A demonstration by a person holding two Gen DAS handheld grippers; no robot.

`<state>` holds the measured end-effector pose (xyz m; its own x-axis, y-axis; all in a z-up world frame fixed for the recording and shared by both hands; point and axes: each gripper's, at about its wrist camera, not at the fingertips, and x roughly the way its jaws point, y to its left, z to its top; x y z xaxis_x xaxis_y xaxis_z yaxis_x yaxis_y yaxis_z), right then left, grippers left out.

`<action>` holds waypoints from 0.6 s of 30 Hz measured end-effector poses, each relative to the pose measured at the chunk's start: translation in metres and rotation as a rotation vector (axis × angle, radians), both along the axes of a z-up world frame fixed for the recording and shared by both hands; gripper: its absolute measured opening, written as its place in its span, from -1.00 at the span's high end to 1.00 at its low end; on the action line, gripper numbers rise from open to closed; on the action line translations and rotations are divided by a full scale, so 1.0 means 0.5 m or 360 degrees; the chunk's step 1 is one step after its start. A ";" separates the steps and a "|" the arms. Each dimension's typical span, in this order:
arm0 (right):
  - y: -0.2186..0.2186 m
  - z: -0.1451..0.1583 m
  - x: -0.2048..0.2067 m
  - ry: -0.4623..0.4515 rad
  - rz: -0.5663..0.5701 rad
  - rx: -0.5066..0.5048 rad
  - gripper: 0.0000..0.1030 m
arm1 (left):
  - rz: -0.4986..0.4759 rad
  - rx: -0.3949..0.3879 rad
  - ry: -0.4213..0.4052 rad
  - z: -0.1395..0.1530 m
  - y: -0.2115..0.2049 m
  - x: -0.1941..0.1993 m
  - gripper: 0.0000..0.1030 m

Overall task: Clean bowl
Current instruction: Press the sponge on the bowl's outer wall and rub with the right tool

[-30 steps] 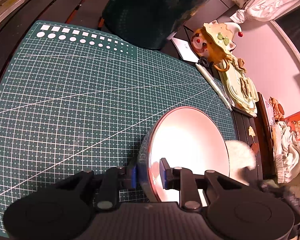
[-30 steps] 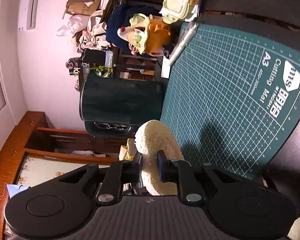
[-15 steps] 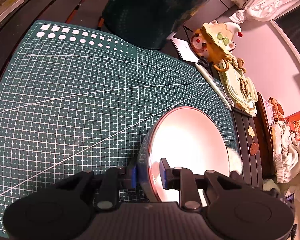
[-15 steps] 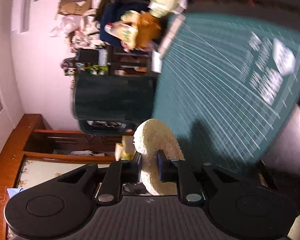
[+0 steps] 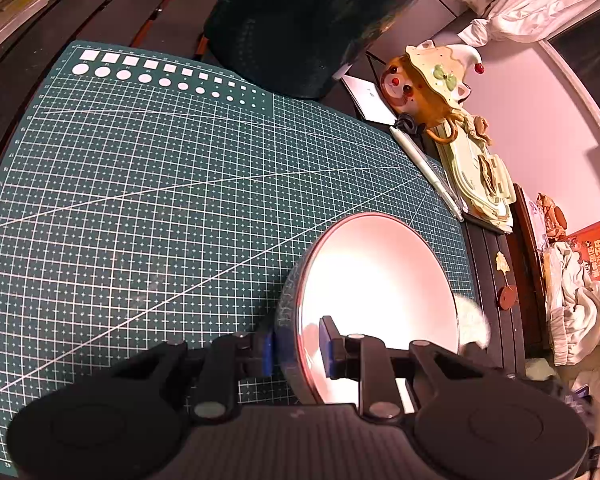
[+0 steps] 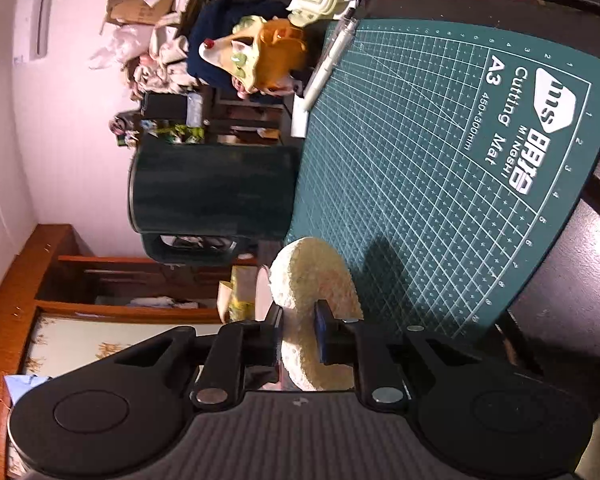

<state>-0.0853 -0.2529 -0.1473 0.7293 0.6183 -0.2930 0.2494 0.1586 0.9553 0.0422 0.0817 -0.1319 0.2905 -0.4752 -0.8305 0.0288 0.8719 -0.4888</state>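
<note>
One bowl [image 5: 376, 280], rim tilted sideways.

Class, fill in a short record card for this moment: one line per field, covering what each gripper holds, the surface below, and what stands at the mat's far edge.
Left gripper: shut on the bowl rim, one finger inside, one outside
Right gripper: shut on the round sponge
Surface: green cutting mat
At far edge: dark green mug, pen
Bowl interior: white, looks empty
</note>
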 end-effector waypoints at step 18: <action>-0.005 0.037 0.006 -0.0103 0.0012 -0.0062 0.68 | 0.0008 -0.0012 0.0012 0.000 0.000 0.001 0.58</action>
<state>-0.0822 -0.2553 -0.1291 0.7429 0.6127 -0.2696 0.1861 0.1977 0.9624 0.0427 0.0819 -0.1319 0.2869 -0.4799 -0.8291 0.0209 0.8684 -0.4954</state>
